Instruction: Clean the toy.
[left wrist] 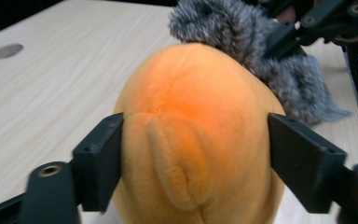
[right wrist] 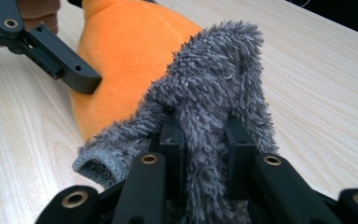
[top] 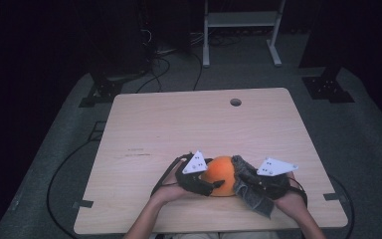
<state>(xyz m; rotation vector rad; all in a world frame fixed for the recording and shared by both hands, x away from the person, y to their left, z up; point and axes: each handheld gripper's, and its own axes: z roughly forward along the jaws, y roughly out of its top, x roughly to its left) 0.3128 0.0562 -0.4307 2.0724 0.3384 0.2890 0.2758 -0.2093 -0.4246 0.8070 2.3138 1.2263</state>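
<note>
An orange plush toy [top: 221,172] lies near the table's front edge, between my two hands. My left gripper [top: 213,180] has a jaw on each side of it. In the left gripper view both pads touch the sides of the plush [left wrist: 200,107]. A grey fuzzy sock [top: 251,199] drapes against the toy's right side. My right gripper [top: 243,175] is shut on it. In the right gripper view a fold of the sock [right wrist: 214,79] stands pinched between my jaws [right wrist: 205,135]. The orange plush [right wrist: 126,51] lies just behind it, and one left fingertip [right wrist: 77,77] rests on it.
The wooden table [top: 179,124] has a round cable hole [top: 236,102] at its far side. Beyond it on the carpet stand a white metal frame [top: 241,20], black stand feet [top: 328,89] and loose cables [top: 154,64].
</note>
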